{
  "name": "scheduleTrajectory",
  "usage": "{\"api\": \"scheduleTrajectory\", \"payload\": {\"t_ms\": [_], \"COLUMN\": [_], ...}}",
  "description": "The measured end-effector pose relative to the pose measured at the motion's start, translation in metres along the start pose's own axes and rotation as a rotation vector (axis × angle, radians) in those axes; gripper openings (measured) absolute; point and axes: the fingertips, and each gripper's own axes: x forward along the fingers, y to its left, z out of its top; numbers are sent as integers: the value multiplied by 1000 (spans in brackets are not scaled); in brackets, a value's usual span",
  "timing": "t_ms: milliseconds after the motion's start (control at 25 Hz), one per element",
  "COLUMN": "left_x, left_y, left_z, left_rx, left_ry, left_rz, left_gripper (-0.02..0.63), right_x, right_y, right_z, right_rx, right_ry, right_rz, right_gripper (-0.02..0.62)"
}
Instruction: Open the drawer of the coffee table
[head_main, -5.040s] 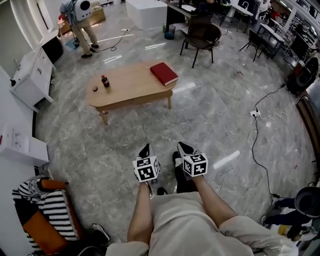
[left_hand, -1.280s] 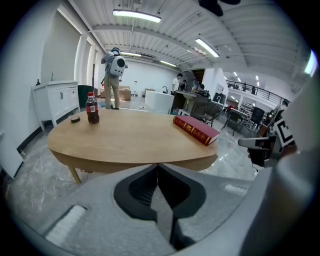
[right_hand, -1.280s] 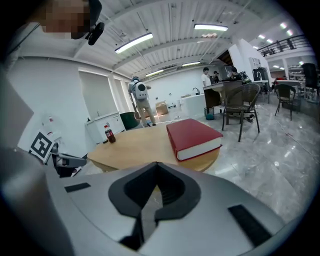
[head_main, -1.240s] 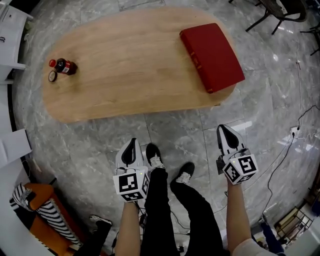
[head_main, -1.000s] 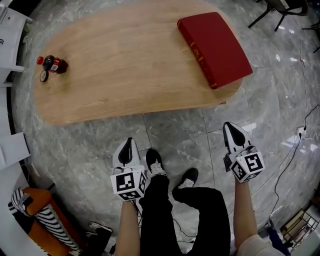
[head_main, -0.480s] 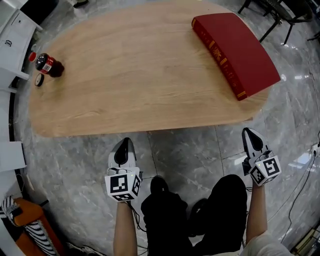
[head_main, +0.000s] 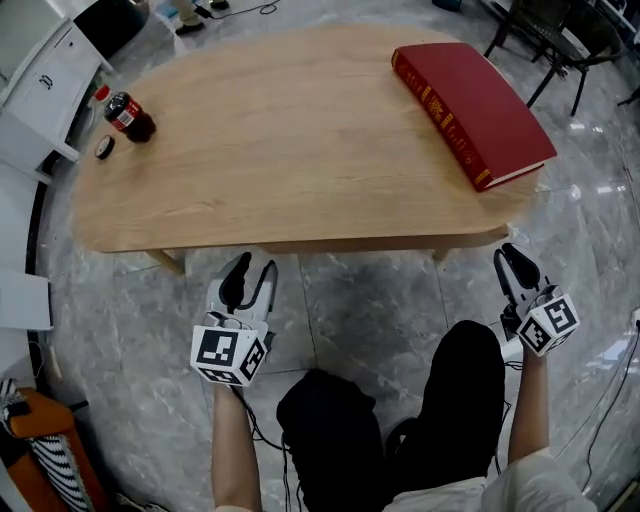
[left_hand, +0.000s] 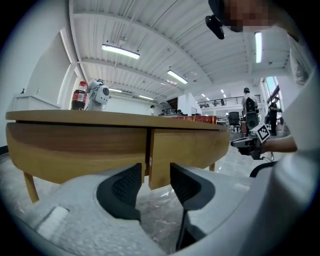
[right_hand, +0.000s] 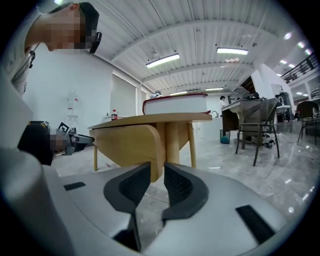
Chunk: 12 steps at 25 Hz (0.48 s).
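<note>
The oval wooden coffee table (head_main: 290, 140) fills the top of the head view. Under its top, the left gripper view shows two wooden drawer fronts, a left one (left_hand: 75, 150) and a right one (left_hand: 190, 150), with a narrow gap between them. My left gripper (head_main: 250, 277) hangs just in front of the table's near edge, facing that gap (left_hand: 155, 171). Its jaws have just been opening and hold nothing. My right gripper (head_main: 515, 263) sits off the table's right end, facing the curved end panel (right_hand: 130, 145). Its jaws (right_hand: 156, 171) have just been opening too, less far apart, and hold nothing.
A red book (head_main: 470, 100) lies on the table's right end. A small bottle (head_main: 128, 115) and its cap (head_main: 104, 148) are at the left end. A white cabinet (head_main: 40, 80) stands left, a chair (head_main: 560, 30) far right. My knees (head_main: 455, 390) are between the grippers.
The view has dropped closer to the table. Both grippers have come down near the table's front edge, and both pairs of jaws, shut before, now stand apart.
</note>
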Motion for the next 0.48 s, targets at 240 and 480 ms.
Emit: {"api": "scheduleTrajectory", "payload": {"t_ms": [240,480], "left_x": [12,21], "left_y": [-16,-21], "left_z": [6,20], "left_rx": [6,-8], "left_ry": [21,-27], "left_rz": [-75,-77], "left_gripper": [275,288], "right_x": [4,12], "right_y": [12,18], "right_z": [9,21], "right_rx": [-24,-33], "right_ry": [17,2], "right_rz": [55,54], "right_gripper": [277,316]}}
